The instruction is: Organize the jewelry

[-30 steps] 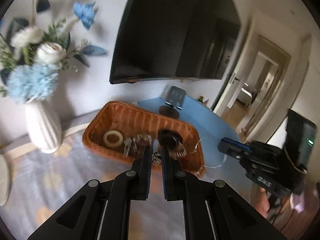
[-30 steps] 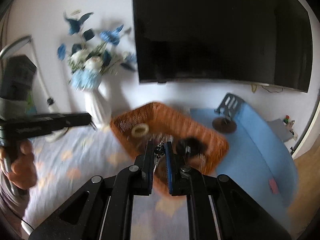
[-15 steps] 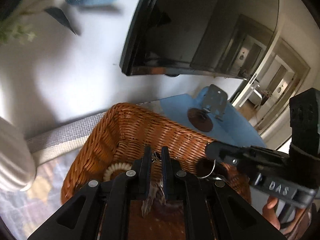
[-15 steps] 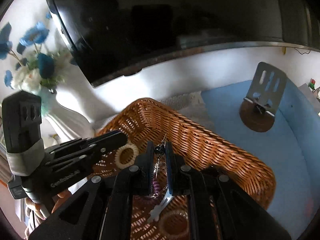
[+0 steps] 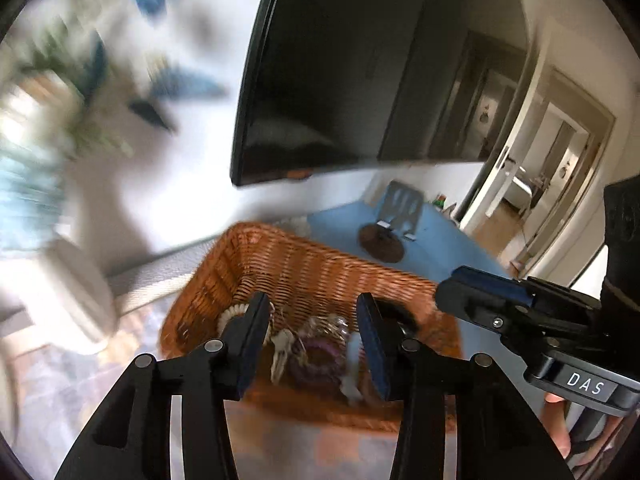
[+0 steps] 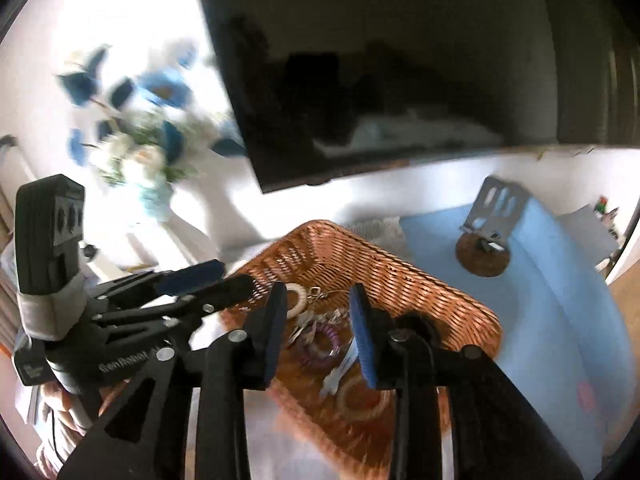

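A brown wicker basket (image 5: 304, 264) (image 6: 400, 276) holds several jewelry pieces: a cream bead bracelet (image 5: 232, 314) (image 6: 298, 300), a purple coil band (image 5: 316, 360) (image 6: 320, 344), silver chains and charms (image 5: 282, 354) (image 6: 320, 314) and a cream ring (image 6: 360, 398). My left gripper (image 5: 314, 344) is open and empty over the basket's near side. My right gripper (image 6: 318, 330) is open and empty above the basket's middle. The right gripper also shows in the left wrist view (image 5: 480, 296), and the left gripper in the right wrist view (image 6: 208, 280).
A white vase of blue and white flowers (image 6: 148, 168) stands left of the basket. A metal stand on a round brown base (image 5: 394, 224) (image 6: 486, 236) sits on the blue surface behind. A dark TV (image 5: 360, 72) hangs on the wall.
Both grippers have opened and let go of the chain pieces they held, which now lie in the basket. Both have pulled back and up a little.
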The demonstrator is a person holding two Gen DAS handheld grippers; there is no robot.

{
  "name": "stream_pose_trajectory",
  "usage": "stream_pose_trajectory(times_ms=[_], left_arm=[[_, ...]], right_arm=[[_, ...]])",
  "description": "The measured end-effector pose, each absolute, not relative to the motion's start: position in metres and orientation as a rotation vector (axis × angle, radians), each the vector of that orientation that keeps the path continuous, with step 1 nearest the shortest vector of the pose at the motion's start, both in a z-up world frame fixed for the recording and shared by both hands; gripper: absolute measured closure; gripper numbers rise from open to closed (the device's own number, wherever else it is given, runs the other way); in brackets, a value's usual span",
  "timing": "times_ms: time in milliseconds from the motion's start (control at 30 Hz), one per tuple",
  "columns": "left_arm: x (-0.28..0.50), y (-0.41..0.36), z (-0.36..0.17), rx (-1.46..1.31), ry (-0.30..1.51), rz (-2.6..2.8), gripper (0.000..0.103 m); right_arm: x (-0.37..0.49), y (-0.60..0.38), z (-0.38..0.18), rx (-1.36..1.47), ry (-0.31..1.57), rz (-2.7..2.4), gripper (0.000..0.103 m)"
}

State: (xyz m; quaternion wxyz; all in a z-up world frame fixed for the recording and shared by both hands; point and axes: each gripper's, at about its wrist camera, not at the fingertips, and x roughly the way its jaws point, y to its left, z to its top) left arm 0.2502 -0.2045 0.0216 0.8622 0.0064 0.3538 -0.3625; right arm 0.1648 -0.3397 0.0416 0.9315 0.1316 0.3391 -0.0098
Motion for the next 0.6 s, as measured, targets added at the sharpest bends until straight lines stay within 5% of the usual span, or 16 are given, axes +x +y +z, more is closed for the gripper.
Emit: stream_pose_trajectory(times_ms=[167,367,600], left_arm=[[0.159,-0.164,0.068,0.056,0.618,-0.69,0.039],[0.057,-0.118,0.094,0.096,0.5,-0.555,0.029],[-0.01,-0.086,0.089,0.082,0.455,-0.453,0.028]], right_arm=[[0.092,-0.315,0.068,0.238,0.618,-0.101,0.036],[0.035,-0.279,0.076,0.199,0.599,-0.172,0.034],[-0.014,-0.252,0.083,0.205,0.602,-0.206,0.034]])
